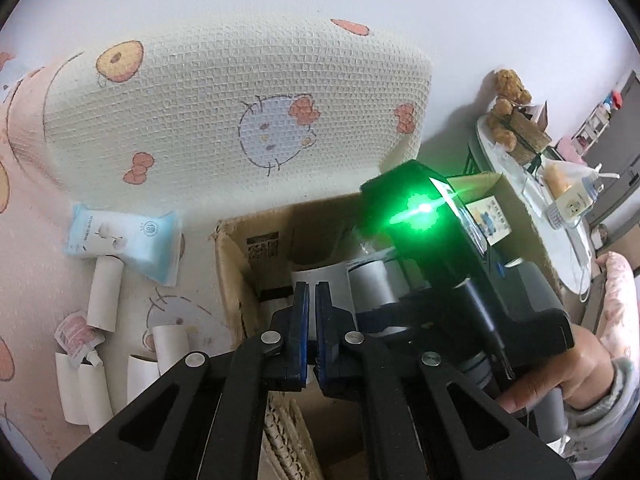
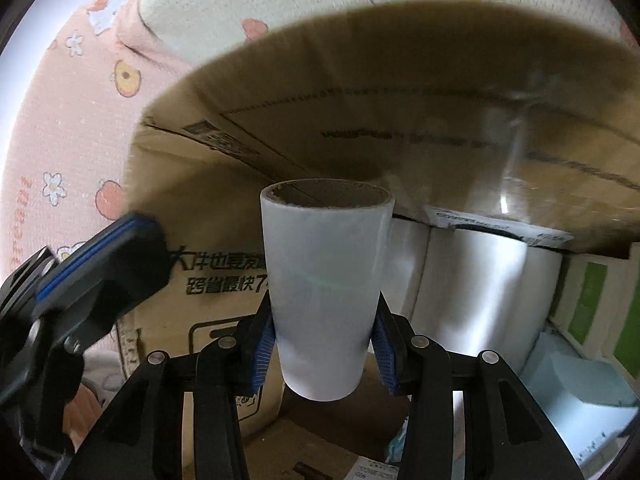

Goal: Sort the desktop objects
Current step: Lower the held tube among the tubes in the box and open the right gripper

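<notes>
Clamped between the right gripper's (image 2: 322,354) blue pads, one white cardboard tube (image 2: 326,292) stands upright, long axis pointing away from the camera, open end up, over the open cardboard box (image 2: 360,92). Left gripper (image 1: 312,320), tilted steeply down above the box's near edge, has its jaws together on nothing. Beyond, six loose tubes (image 1: 105,294) lie on the pink sheet beside one wipes pack (image 1: 124,242).

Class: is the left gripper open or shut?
Shut: the left gripper shows its blue pads nearly together with nothing between them, above the brown cardboard box.
</notes>
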`<state>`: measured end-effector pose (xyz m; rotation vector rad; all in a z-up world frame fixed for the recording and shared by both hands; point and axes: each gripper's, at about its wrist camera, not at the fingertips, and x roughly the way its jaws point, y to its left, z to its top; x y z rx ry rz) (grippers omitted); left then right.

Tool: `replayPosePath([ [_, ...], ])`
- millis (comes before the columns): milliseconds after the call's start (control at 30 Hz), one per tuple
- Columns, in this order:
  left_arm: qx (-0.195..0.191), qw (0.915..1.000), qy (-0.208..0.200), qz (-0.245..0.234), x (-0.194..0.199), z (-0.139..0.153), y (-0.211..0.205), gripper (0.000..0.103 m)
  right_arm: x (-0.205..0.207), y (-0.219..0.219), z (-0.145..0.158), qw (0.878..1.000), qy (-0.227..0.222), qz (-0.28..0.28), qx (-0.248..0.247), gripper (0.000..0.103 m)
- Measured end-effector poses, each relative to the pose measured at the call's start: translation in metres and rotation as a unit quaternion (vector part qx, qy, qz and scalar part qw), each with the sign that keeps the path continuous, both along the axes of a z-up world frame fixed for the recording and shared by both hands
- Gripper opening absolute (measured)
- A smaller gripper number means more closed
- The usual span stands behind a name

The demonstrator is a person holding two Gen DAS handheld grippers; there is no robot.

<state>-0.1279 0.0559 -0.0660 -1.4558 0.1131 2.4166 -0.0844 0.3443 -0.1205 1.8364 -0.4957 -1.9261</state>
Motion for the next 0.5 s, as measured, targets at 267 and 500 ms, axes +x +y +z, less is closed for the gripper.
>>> replayPosePath([
  [267,0.030,0.9995,-0.003,0.007,0.004,-0.001,-0.013,0.003,0.007,-0.006,-0.005,0.999,-0.010,-0.014,0.032,0.041],
  [500,0.032,0.9995,0.001,0.004,0.008,-0.001,-0.017,0.003,0.017,-0.009,-0.019,0.998,-0.007,-0.047,0.038,0.040],
])
